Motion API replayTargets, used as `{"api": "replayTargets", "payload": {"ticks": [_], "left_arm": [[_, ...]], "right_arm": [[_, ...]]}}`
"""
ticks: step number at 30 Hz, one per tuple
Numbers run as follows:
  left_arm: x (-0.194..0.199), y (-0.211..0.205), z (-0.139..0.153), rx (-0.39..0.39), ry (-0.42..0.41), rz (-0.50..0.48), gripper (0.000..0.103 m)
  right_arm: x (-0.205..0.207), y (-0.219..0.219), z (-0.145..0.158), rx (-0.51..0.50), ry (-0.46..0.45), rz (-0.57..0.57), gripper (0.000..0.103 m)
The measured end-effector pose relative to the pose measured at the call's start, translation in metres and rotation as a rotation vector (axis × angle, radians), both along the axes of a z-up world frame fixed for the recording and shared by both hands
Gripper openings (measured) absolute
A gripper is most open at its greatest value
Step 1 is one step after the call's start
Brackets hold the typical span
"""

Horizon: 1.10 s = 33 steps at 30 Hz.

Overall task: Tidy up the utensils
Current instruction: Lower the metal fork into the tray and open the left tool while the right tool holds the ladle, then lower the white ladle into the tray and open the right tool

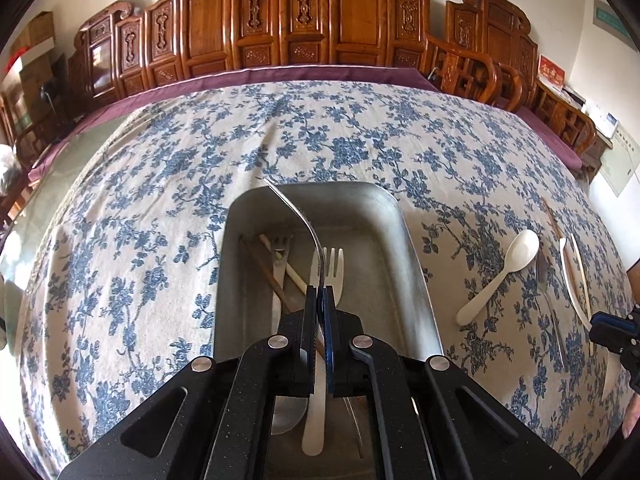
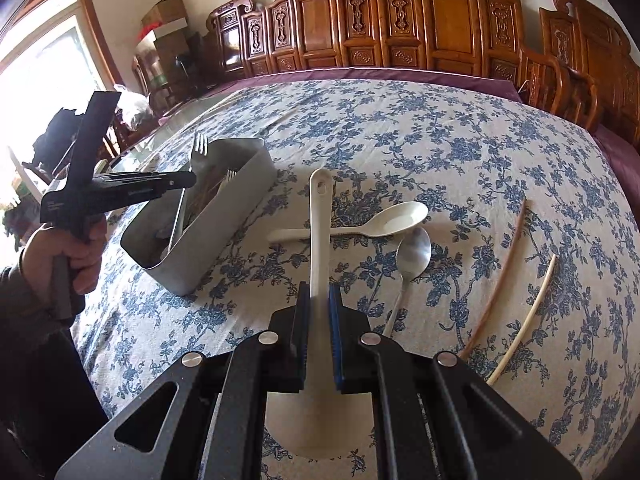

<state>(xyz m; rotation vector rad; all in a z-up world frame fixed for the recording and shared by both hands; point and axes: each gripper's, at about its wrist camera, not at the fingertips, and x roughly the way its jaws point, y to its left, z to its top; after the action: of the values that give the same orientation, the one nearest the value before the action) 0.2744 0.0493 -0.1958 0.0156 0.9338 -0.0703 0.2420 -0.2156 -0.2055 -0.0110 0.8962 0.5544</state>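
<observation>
Metal fork [image 1: 298,222] clamped in left hand-held gripper [image 1: 319,300] over tray rim [image 1: 412,256]; right hand-held gripper [image 2: 320,300] grips white spatula [image 2: 319,236].

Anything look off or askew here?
Nothing damaged or spilled. Still loose on the tablecloth: white spoon, metal spoon and two chopsticks, apart from each other. Left gripper holds a metal fork over the metal tray; right gripper holds a white ladle.

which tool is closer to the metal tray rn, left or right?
Left. The left tool, shut on a metal fork, is directly over the metal tray. The right tool, shut on a white spatula, sits off to the tray's right, above the cloth.
</observation>
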Motion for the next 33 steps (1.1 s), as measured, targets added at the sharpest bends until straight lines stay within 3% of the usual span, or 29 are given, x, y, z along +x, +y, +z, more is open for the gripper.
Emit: {"api": "replayTargets", "payload": {"ticks": [12, 14, 19, 27, 29, 33], "left_arm": [[0.0, -0.01, -0.012, 0.001, 0.049, -0.031, 0.006], [-0.002, -0.009, -0.009, -0.002, 0.04, -0.032, 0.018], [-0.009, 0.0, 0.008, -0.001, -0.003, -0.027, 0.026], [-0.015, 0.031, 0.035, -0.006, -0.073, 0.018, 0.056], [-0.015, 0.038, 0.039, -0.007, -0.085, 0.031, 0.073], [-0.015, 0.054, 0.043, -0.008, -0.099, 0.058, 0.083]], "right_arm": [[-0.001, 0.013, 0.013, -0.03, -0.034, -0.006, 0.011], [0.0, 0.017, 0.016, -0.043, -0.039, -0.002, 0.011], [0.003, 0.032, 0.027, -0.044, -0.048, -0.004, 0.011], [0.011, 0.077, 0.046, -0.035, -0.067, 0.036, 0.011], [0.014, 0.089, 0.049, -0.031, -0.07, 0.047, 0.011], [0.018, 0.11, 0.053, -0.022, -0.07, 0.069, 0.011]]}}
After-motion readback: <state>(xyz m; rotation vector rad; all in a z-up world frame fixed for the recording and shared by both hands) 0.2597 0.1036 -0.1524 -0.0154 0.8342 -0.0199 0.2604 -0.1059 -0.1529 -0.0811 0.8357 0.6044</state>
